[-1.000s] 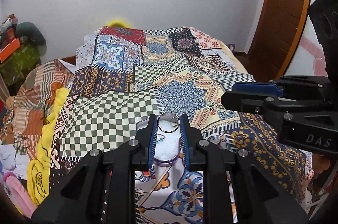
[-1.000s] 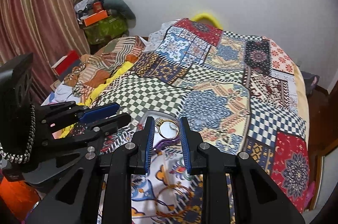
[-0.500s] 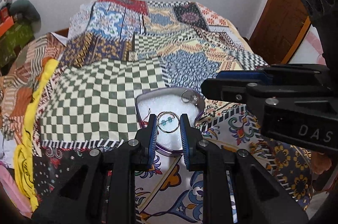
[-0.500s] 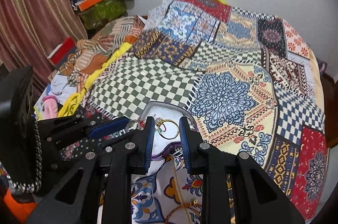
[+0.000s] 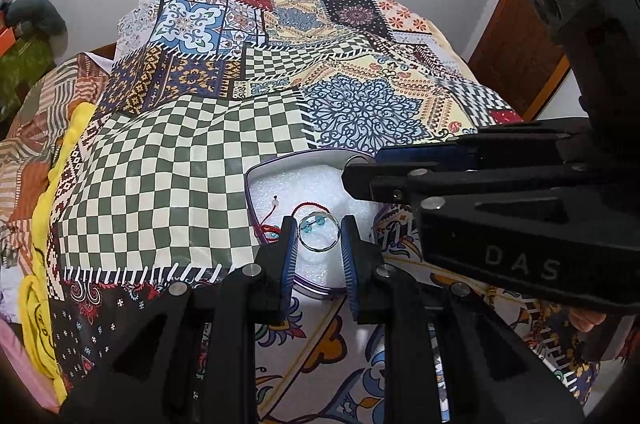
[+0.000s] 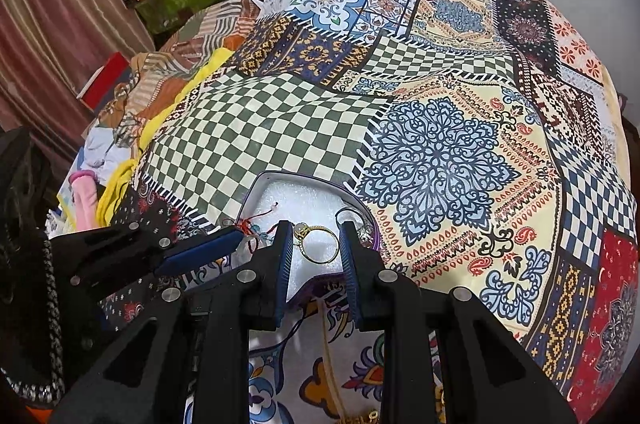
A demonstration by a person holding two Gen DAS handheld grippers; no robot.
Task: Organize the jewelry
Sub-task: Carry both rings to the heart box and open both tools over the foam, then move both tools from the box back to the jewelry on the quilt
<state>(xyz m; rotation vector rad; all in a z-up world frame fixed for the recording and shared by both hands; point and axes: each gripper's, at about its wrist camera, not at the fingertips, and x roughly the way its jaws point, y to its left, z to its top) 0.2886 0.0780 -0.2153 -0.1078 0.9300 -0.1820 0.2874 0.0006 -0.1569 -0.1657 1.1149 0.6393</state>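
Left tongs (image 5: 319,239) pinching a silver ring (image 5: 319,235) over a foam-lined tray (image 5: 256,176) on the bed.

The ring sits clamped between the two blue-faced pads, small turquoise beads showing through its hoop. Below it lies the white foam with a red cord bracelet (image 5: 276,220) near the tray's left side. The right tongs (image 5: 362,176) reach in from the right, their tip over the tray's far edge beside another small ring (image 5: 357,159). A patchwork bedspread (image 5: 192,160) covers the bed.
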